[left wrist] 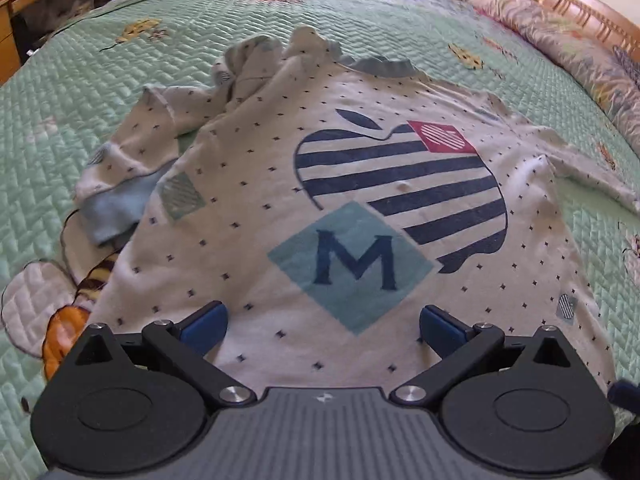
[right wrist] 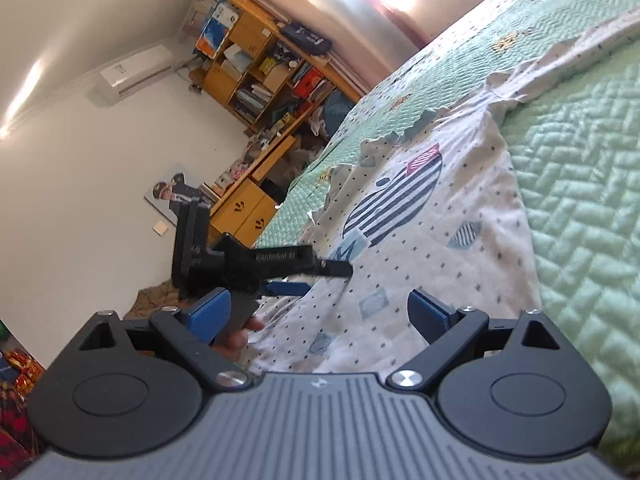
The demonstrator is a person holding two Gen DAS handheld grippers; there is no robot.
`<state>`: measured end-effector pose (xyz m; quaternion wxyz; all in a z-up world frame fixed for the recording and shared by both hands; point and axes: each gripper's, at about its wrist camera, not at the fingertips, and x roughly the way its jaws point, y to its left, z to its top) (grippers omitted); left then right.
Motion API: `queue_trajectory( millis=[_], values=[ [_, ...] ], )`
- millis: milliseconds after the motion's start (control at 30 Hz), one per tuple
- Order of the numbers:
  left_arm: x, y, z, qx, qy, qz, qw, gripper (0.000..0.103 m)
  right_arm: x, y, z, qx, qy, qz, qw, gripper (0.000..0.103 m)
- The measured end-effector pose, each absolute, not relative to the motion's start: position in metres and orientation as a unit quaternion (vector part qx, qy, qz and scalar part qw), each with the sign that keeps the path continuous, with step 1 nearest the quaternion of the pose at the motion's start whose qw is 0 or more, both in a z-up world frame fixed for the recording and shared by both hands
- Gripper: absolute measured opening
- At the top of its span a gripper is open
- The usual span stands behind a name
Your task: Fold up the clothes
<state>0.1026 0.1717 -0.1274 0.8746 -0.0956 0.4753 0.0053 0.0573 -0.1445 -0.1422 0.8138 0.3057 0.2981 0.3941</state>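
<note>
The white dotted cotton sweatshirt with a striped apple print (left wrist: 320, 200) lies face-up on the green quilted bed (left wrist: 80, 120), spread for folding. Above its hem, left tool (left wrist: 323, 322) and right tool (right wrist: 319, 312) both hover released.

The shirt (left wrist: 320, 208) lies on the bed (left wrist: 80, 92), pillows (left wrist: 568, 40) behind it.

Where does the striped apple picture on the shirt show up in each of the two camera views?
Left wrist view: the striped apple sits at the picture's centre, on the shirt, ahead of the open left tool.
Right wrist view: the striped apple lies centre-right, tilted, beyond the open right tool.
Shared landmark: the red patch on the apple.
</note>
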Motion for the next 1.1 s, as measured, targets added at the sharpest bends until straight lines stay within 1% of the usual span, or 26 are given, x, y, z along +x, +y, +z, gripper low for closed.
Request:
queue_trajectory(
  millis=[267,333,400,433,533,600,667,733,800,867,967,1100],
  values=[
    [0.078,0.233,-0.125,-0.192,0.453,-0.003,0.87,0.102,0.114,-0.126,-0.136,0.312,0.316,0.395,0.804,0.095],
    [0.075,0.245,-0.123,-0.223,0.448,-0.005,0.866,0.098,0.131,-0.12,-0.135,0.309,0.319,0.389,0.807,0.095],
    [0.076,0.25,-0.119,-0.242,0.446,-0.005,0.862,0.096,0.147,-0.114,-0.139,0.312,0.32,0.39,0.805,0.095],
    [0.077,0.25,-0.115,-0.239,0.444,-0.007,0.864,0.096,0.154,-0.112,-0.142,0.318,0.323,0.387,0.803,0.095],
    [0.086,0.242,-0.1,-0.188,0.426,-0.012,0.885,0.097,0.173,-0.107,-0.158,0.357,0.339,0.387,0.779,0.095],
    [0.095,0.247,-0.095,-0.184,0.414,-0.004,0.892,0.097,0.181,-0.103,-0.172,0.37,0.354,0.384,0.768,0.095],
    [0.105,0.262,-0.093,-0.211,0.409,0.011,0.888,0.097,0.177,-0.101,-0.179,0.347,0.346,0.387,0.781,0.09],
    [0.11,0.283,-0.092,-0.226,0.397,0.044,0.888,0.096,0.166,-0.097,-0.18,0.308,0.327,0.403,0.798,0.09],
    [0.11,0.299,-0.088,-0.198,0.387,0.091,0.896,0.096,0.157,-0.094,-0.18,0.278,0.312,0.414,0.809,0.09],
    [0.108,0.308,-0.088,-0.153,0.385,0.124,0.902,0.096,0.156,-0.096,-0.181,0.284,0.309,0.416,0.807,0.09],
    [0.107,0.3,-0.087,-0.046,0.382,0.151,0.91,0.094,0.156,-0.099,-0.183,0.293,0.304,0.417,0.805,0.09],
    [0.101,0.281,-0.093,0.078,0.373,0.161,0.91,0.092,0.155,-0.097,-0.182,0.276,0.301,0.417,0.812,0.09]
  ],
)
